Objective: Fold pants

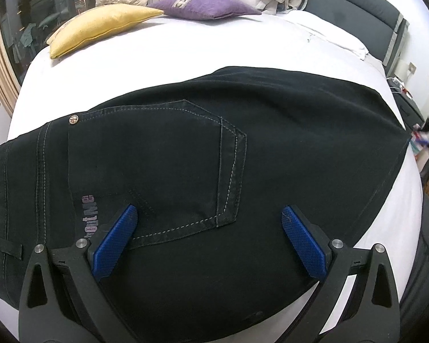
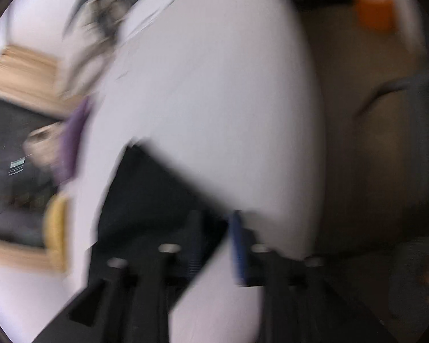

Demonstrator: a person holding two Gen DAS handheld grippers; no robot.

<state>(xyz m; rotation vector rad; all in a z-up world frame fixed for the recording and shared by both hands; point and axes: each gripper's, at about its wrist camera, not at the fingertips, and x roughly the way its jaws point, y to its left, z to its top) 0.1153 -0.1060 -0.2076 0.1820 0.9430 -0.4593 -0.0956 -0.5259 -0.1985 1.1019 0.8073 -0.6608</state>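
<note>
Pants (image 1: 186, 157): flat on bed (image 1: 171, 57), halved lengthwise. Left gripper (image 1: 208, 223) spread, empty; right gripper (image 2: 214, 228) blurred, state unclear. Next: grasp an end, fold across.

The pants (image 1: 171, 154) are matt black denim with pale stitching and a metal rivet (image 1: 72, 119). The bed (image 1: 186, 51) sheet is smooth white cloth; the fingers (image 1: 115, 240) carry knurled blue pads.

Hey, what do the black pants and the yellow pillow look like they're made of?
Black pants: likely matte denim, given the contrast topstitching, patch pocket and a metal rivet. Yellow pillow: woven fabric with a slight sheen, possibly satin-like; hard to say for sure.
</note>
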